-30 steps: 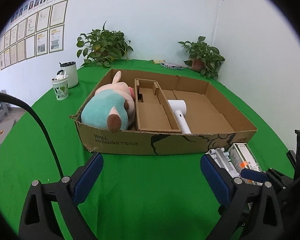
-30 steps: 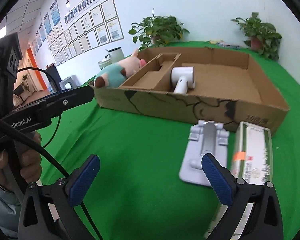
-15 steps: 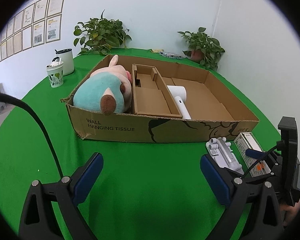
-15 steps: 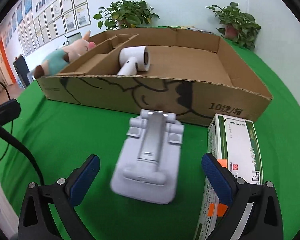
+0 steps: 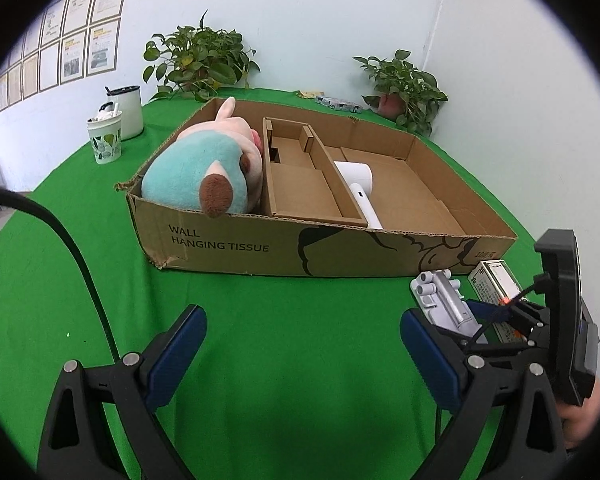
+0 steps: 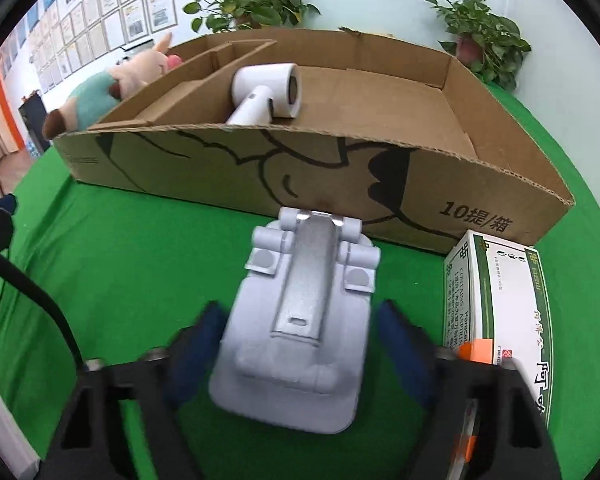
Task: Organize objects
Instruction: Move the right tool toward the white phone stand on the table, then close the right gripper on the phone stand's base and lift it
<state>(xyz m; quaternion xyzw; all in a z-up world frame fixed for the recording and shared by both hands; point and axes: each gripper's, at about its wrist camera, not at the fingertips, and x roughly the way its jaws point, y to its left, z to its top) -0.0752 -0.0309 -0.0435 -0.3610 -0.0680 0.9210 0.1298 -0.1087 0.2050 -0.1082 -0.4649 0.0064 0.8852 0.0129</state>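
1. My right tool [image 6: 298, 350] is closing around the grey plastic holder [image 6: 300, 328], pads not yet pressing.
2. Holder lies on the counter [image 6: 132, 272], beside the cardboard box [image 6: 260, 168].
3. My left tool [image 5: 300, 354] hangs released.

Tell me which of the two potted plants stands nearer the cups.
The bushier potted plant at the back left, just behind the cups; the other plant stands alone by the right corner.

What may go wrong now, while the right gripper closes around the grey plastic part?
1. The right gripper jaws are closing on the wider rear of the grey part; its rounded sides may slip out.
2. The medicine box lies close by the right finger, which may push it.
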